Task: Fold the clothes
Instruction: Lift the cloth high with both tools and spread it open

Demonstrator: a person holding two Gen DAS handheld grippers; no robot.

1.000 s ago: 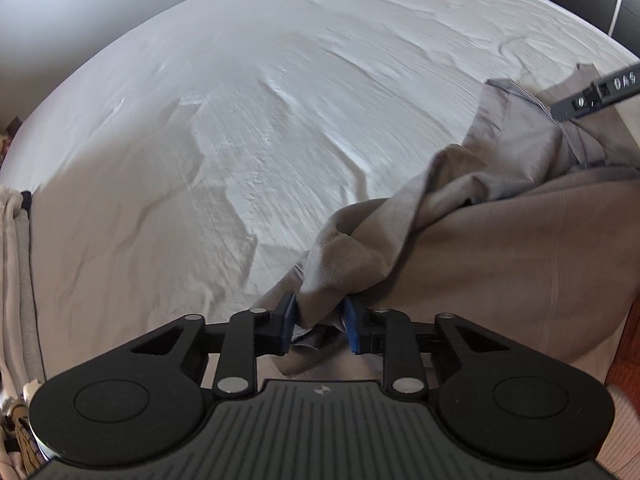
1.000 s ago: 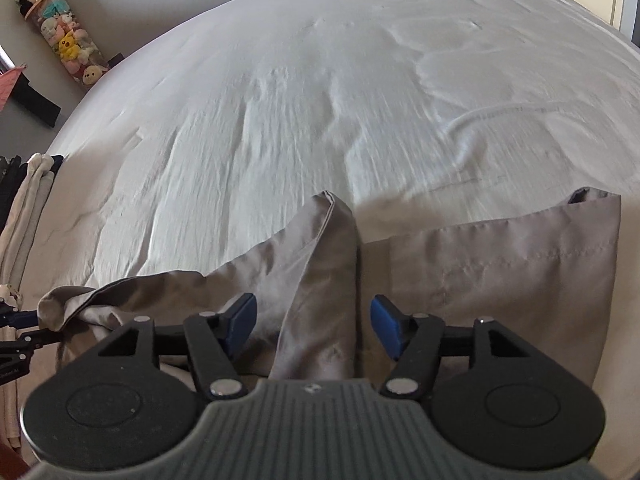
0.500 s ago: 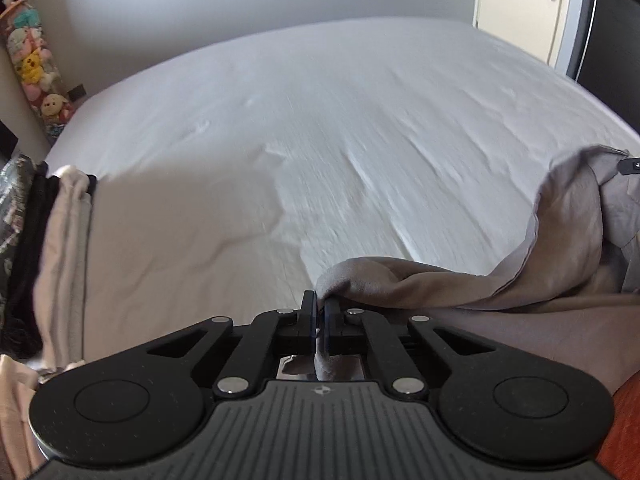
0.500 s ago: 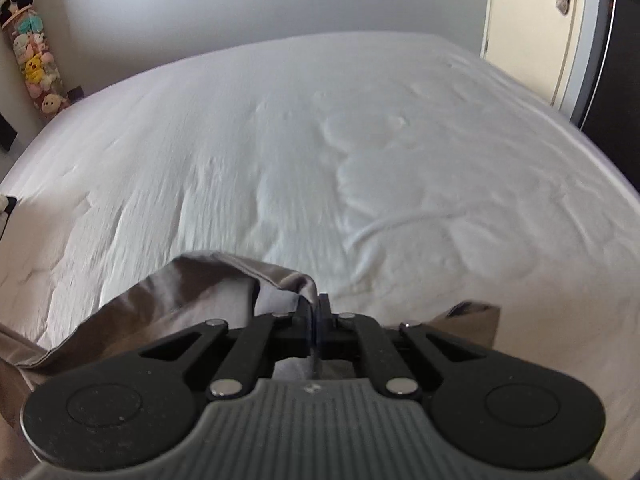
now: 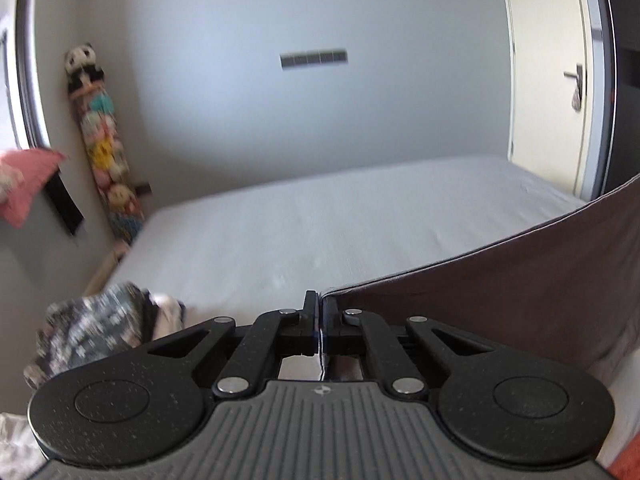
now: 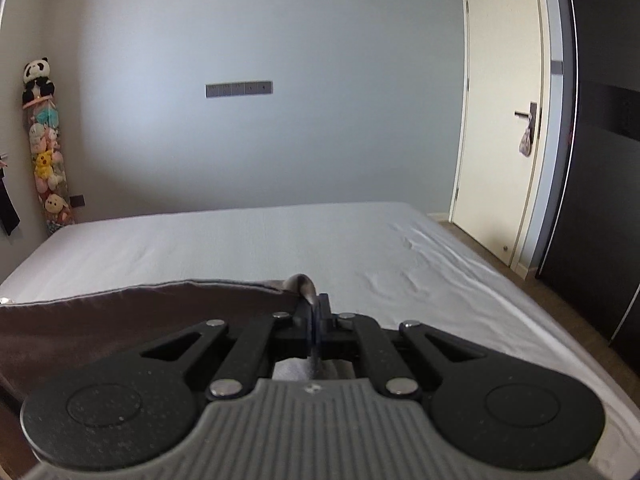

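The left gripper [image 5: 321, 312] has its fingers pressed together on the left corner of a taupe garment [image 5: 520, 280], and the right gripper [image 6: 316, 320] has its fingers clamped on the opposite corner, where a small tuft of cloth pokes up above the pads. Between the two, the garment's top hem runs taut: it rises toward the right edge of the left wrist view and stretches across the lower left of the right wrist view. The cloth hangs lifted above the near edge of the bed [image 6: 240, 240], whose pale sheet fills the middle of both frames.

The likely risk is a slipped corner. Each grip takes only a thin bite of hem, so a sharp shake or pulling the grippers too far apart could tug the fabric free and let one side drop into a heap. Lowering it unevenly could trap a crease under the fold.

No basket or box shows. The nearest thing to a container is a tall hanging holder [image 6: 46, 152] at the left of the frame, packed with soft toys. A pile of other clothes [image 5: 104, 328] sits at the lower left of the left wrist view.
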